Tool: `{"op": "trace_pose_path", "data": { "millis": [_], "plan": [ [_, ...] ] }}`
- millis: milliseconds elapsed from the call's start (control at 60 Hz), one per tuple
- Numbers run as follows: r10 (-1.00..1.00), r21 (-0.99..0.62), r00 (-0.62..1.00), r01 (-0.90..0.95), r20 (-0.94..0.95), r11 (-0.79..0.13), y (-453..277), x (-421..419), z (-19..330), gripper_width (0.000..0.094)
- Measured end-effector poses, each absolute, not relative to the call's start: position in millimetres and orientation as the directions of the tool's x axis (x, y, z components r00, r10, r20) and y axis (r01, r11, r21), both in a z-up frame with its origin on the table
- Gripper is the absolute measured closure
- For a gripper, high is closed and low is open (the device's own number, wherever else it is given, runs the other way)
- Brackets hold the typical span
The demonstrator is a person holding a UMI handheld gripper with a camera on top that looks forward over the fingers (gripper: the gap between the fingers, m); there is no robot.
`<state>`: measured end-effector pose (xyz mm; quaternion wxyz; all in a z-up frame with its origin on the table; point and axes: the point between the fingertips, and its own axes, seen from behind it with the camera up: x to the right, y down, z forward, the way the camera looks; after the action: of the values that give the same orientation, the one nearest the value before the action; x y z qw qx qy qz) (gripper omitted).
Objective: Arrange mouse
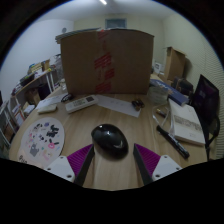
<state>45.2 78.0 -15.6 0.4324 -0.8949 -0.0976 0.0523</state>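
The mouse (pixel 109 139) sits on the wooden desk (pixel 125 115) just ahead of my fingers, centred on the gap between them and a touch beyond the tips, its long axis running slightly askew. My gripper (pixel 112 163) is spread wide with nothing in it, the magenta pads (pixel 79 159) facing inward. To take it well I judge I should push forward until the pads flank its widest part, square up to its sides, then close gently so the smooth shell doesn't squirt out. I'm held low and nearly level over the desk, pointed toward the cardboard box (pixel 105 60); a round patterned disc (pixel 42 139) lies to the left and a black marker (pixel 171 141) to the right
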Motion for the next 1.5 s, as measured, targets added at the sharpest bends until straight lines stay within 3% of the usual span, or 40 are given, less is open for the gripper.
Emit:
{"op": "trace_pose_path", "data": {
  "millis": [200, 283, 333, 483, 617, 750, 867, 917, 1017, 1200, 1333, 1383, 1500],
  "plan": [
    [0.246, -0.814, 0.969, 0.128, -0.019, -0.567, 123, 41, -13, 0.0135],
    [0.231, -0.820, 0.973, 0.118, -0.018, -0.560, 141, 41, -13, 0.0203],
    [0.208, -0.820, 0.978, 0.104, -0.019, -0.563, 150, 44, -13, 0.0376],
    [0.129, -0.810, 0.991, 0.046, -0.037, -0.584, 159, 48, -15, 0.0422],
    [0.013, -0.767, 0.996, -0.059, -0.088, -0.639, 159, 55, -11, 0.0536],
    [-0.054, -0.835, 0.996, -0.093, -0.076, -0.542, 155, 51, 65, 0.0555],
    [0.016, -0.897, 0.993, -0.099, -0.117, -0.430, 138, -18, 150, 0.0585],
    [0.050, -0.909, 0.991, -0.094, -0.125, -0.406, 126, -55, 168, 0.0587],
    [0.095, -0.902, 0.991, -0.042, -0.091, -0.430, 100, -124, 149, 0.0588],
    [0.116, -0.819, 0.993, 0.041, -0.032, -0.572, 51, -185, 40, 0.0588],
    [0.107, -0.768, 0.994, 0.078, 0.012, -0.635, 33, -188, -15, 0.0562],
    [0.099, -0.786, 0.995, 0.081, 0.026, -0.613, 36, -188, -13, 0.0545],
    [0.090, -0.763, 0.996, 0.077, 0.025, -0.642, 35, -186, -11, 0.0398]
  ]
}}
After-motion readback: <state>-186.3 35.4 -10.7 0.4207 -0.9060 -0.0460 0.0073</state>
